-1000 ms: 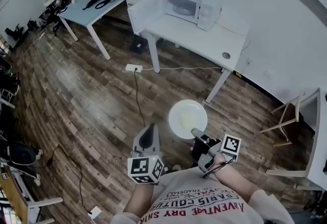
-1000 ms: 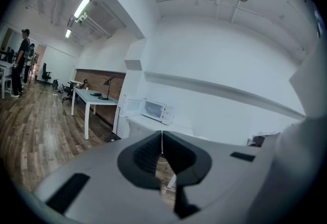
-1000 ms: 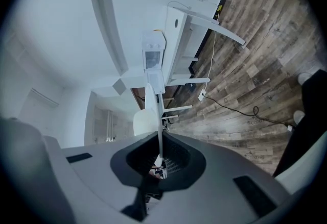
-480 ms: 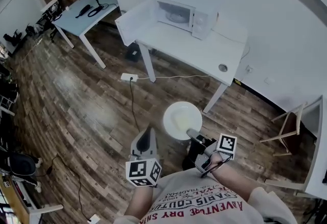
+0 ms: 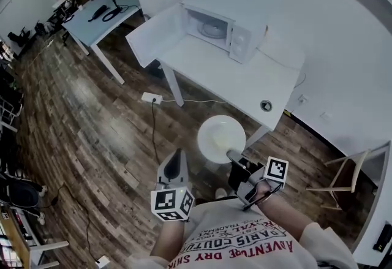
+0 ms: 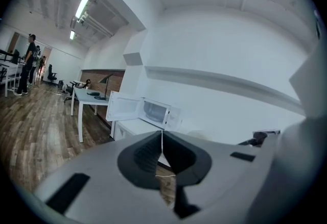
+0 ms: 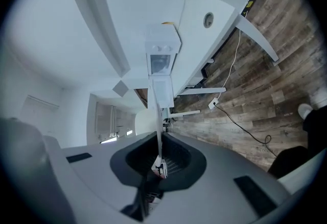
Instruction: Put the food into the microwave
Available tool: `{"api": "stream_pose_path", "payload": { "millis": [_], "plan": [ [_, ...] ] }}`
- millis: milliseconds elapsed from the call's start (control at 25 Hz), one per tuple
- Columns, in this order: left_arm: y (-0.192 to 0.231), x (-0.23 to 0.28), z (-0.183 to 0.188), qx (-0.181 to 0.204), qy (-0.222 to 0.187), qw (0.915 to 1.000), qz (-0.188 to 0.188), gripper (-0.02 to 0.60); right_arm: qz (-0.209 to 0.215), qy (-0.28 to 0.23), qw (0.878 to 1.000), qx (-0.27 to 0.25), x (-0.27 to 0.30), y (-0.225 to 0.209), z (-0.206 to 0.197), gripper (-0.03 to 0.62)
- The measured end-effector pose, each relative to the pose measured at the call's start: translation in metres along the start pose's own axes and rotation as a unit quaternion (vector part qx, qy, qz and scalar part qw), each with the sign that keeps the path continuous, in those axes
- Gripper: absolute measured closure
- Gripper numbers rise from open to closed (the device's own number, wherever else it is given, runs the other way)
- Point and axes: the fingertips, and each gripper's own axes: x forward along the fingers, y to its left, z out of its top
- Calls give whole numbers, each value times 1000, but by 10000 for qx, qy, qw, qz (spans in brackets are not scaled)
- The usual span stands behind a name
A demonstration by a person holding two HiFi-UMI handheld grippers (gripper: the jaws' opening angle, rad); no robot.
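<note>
A white plate [image 5: 222, 138] with pale food on it hangs level in front of me. My right gripper [image 5: 233, 155] is shut on its near rim. In the right gripper view the plate [image 7: 158, 126] shows edge-on as a thin line running into the closed right gripper [image 7: 159, 159]. My left gripper [image 5: 176, 157] is beside it on the left, shut and empty, its jaws meeting in a thin line in the left gripper view [image 6: 161, 133]. The white microwave [image 5: 217, 26] stands on the white table [image 5: 245, 87] ahead with its door [image 5: 156, 35] swung wide open; it also shows as microwave [image 6: 156, 112].
A light desk [image 5: 101, 10] with dark gear stands at the back left. A power strip [image 5: 150, 97] and its cable lie on the wood floor by the table leg. A wooden chair [image 5: 343, 179] stands at the right. The tabletop has a round grommet hole [image 5: 265, 105].
I have walked forward: the table and microwave have come nearer and lower in the head view. The plate now hangs by the table's front edge. Both grippers keep their pose.
</note>
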Motion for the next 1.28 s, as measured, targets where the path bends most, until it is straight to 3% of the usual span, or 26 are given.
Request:
{"api": "stream_pose_path", "payload": {
  "millis": [360,880,1280],
  "plan": [
    [23,70,4,-59,241,9997,60,574,-211,6,9996,185,48,-9,54,571],
    [112,206,97,432,210,9940,-985,574,-27,-851,9960,283,201,36,101,571],
    [195,273,127,583,251,9910,-1182,574,103,-1191,9924,302,304,52,125,571]
  ]
}}
